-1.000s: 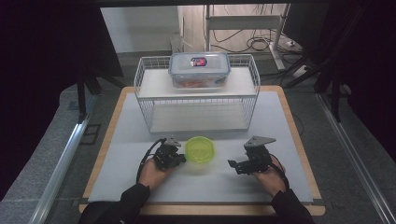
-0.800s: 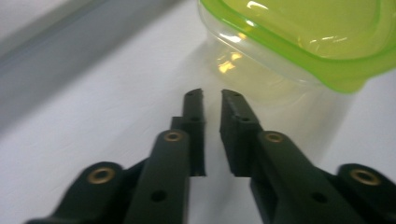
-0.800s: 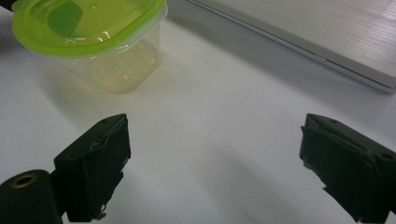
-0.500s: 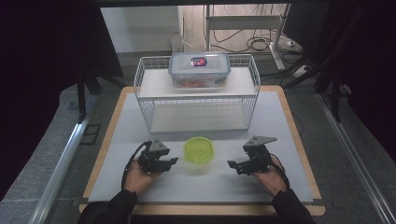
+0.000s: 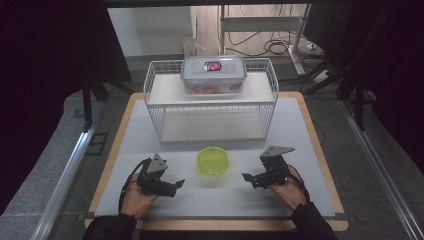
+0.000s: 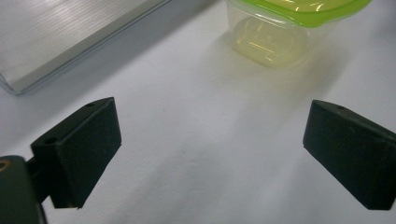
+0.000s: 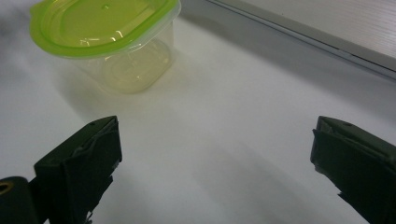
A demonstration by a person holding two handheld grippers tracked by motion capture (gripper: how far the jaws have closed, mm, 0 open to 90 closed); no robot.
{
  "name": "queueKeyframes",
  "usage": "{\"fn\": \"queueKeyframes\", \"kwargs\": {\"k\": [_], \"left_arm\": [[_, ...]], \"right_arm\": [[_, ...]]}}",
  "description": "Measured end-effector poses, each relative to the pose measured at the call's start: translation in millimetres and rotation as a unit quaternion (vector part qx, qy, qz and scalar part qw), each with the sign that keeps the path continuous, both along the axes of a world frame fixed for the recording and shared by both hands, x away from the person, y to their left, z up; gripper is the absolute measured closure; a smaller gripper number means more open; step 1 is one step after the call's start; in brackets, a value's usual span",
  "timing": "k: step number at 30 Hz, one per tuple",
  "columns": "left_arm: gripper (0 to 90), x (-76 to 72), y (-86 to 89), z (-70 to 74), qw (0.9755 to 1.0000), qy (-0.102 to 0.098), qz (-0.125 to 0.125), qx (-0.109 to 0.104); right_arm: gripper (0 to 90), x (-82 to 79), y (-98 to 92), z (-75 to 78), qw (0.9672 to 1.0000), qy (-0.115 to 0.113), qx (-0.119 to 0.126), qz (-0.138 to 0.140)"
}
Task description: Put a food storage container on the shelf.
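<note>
A small clear tub with a lime-green lid stands on the white mat, in front of the wire rack. My left gripper lies to its left, a short way off, pointing toward it. Its jaws have just been opening and now stand wide with nothing between them. The left gripper view has the tub ahead of the left gripper, untouched. My right gripper rests right of the tub, open and empty. In the right gripper view the tub sits beyond the left jaw of the right gripper.
A white wire rack stands behind the tub, with a clear box with a blue-rimmed lid on its top shelf. The rack's lower shelf runs close ahead of both grippers. The mat ends at a wooden border.
The left gripper drew back leftward from the tub's side and its jaws opened, letting go of the tub. The tub and the right gripper kept still.
</note>
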State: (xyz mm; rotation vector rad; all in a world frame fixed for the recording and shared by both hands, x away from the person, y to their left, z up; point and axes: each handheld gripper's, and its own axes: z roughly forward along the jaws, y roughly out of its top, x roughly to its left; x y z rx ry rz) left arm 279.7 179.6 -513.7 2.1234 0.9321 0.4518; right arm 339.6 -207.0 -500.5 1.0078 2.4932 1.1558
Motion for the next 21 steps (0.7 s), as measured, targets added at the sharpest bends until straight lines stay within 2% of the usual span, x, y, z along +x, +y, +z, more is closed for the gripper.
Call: {"fn": "queueKeyframes", "kwargs": {"k": [4, 8, 10, 14, 17, 21], "left_arm": [[2.4, -2.8, 3.4, -1.5, 1.0000, -0.008, -0.001, -0.002], [1.6, -4.0, 6.7, -2.5, 0.9999, -0.012, 0.004, -0.002], [1.6, -4.2, 7.1, -2.8, 0.9999, -0.014, 0.005, -0.001], [1.7, -4.3, 5.4, -3.9, 0.9999, -0.015, 0.004, 0.006], [1.7, -4.6, 4.4, -4.1, 0.9998, -0.017, 0.001, 0.011], [1.8, -4.9, 3.8, -4.7, 0.9998, -0.017, 0.002, 0.013]], "right_arm": [[1.8, 0.9, 1.0, 0.0, 1.0000, -0.003, 0.001, -0.002], [1.6, 2.8, 3.9, 3.2, 1.0000, 0.006, 0.007, -0.002], [0.5, 3.6, 5.9, 5.9, 0.9999, 0.000, 0.010, -0.008], [0.2, 7.0, 12.9, 10.9, 0.9995, 0.022, 0.021, -0.002], [6.7, 8.4, 19.1, 15.9, 0.9992, 0.025, 0.030, 0.002], [14.7, 15.8, 26.2, 19.2, 0.9972, 0.048, 0.055, 0.012]]}}
